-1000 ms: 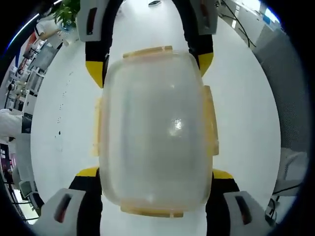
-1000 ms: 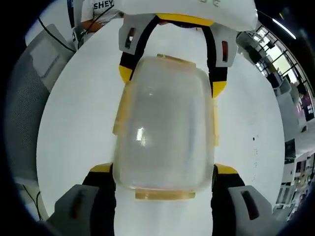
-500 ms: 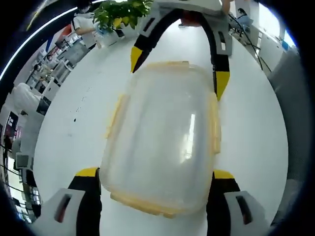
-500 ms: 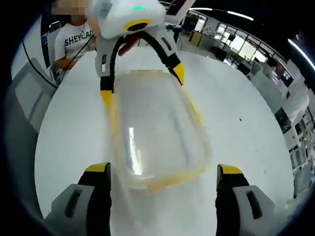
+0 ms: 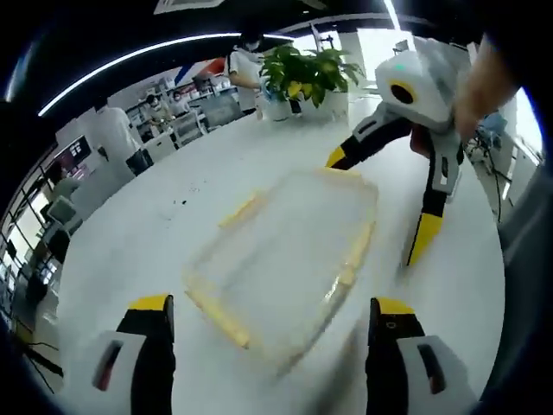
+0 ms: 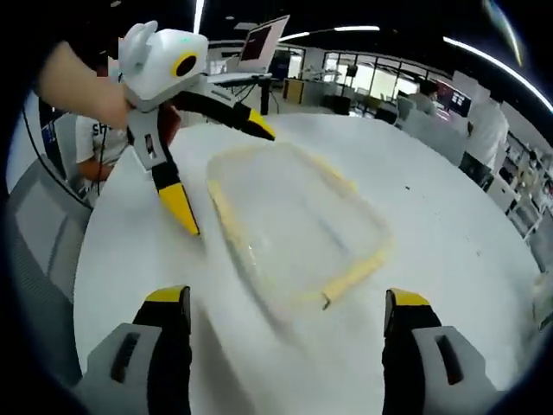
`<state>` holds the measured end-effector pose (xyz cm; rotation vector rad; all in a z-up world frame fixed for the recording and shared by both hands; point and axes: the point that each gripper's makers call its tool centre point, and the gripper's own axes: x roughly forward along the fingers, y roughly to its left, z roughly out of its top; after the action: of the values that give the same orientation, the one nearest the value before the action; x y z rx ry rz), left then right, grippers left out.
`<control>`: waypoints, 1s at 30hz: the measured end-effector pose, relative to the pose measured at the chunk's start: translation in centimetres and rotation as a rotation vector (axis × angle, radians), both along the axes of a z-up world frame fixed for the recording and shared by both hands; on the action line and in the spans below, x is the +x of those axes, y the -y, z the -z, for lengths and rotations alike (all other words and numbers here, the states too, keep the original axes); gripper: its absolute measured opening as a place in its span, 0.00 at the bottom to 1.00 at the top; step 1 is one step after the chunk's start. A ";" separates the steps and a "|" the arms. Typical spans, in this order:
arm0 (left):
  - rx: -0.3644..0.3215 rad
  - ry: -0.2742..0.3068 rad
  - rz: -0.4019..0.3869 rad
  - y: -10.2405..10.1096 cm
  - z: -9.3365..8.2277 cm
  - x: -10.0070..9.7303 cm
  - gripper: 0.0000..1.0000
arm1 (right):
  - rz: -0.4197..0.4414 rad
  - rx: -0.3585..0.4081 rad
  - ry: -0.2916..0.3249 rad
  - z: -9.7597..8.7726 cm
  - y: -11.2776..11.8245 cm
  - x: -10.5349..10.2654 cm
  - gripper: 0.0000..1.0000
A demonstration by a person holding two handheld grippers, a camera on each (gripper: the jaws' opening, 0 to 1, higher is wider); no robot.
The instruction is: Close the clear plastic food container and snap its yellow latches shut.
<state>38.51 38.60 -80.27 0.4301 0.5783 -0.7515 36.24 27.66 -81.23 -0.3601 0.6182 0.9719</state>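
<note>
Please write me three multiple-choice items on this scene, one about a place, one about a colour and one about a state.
1. Where does the clear container rest?
A. on the white table
B. on a chair
C. in a sink

2. What colour are the container's latches?
A. blue
B. yellow
C. red

3. How do the jaws of the left gripper and the right gripper stand?
A. both shut on the container
B. one open, one shut
C. both open, clear of the container

Answers: 1 A, the container lies flat on the table; 2 B, yellow strips line its rim; 3 C, each gripper's tips stand wide apart, off the container.
</note>
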 end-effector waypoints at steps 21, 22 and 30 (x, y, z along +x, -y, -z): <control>-0.159 -0.103 -0.145 -1.8 0.0 -2.7 0.89 | 0.205 0.154 -0.022 -3.1 1.9 -1.1 0.93; -0.163 -0.106 -0.151 -1.9 -0.1 -2.8 0.88 | 0.216 0.178 -0.029 -3.4 2.0 -1.1 0.93; -0.198 -0.107 -0.197 -3.5 -1.0 -3.5 0.87 | 0.264 0.184 -0.005 -4.4 3.9 -1.8 0.92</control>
<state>35.00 42.08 -79.25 0.1477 0.6298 -0.6380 34.46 23.71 -76.79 -0.1093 0.5600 0.7692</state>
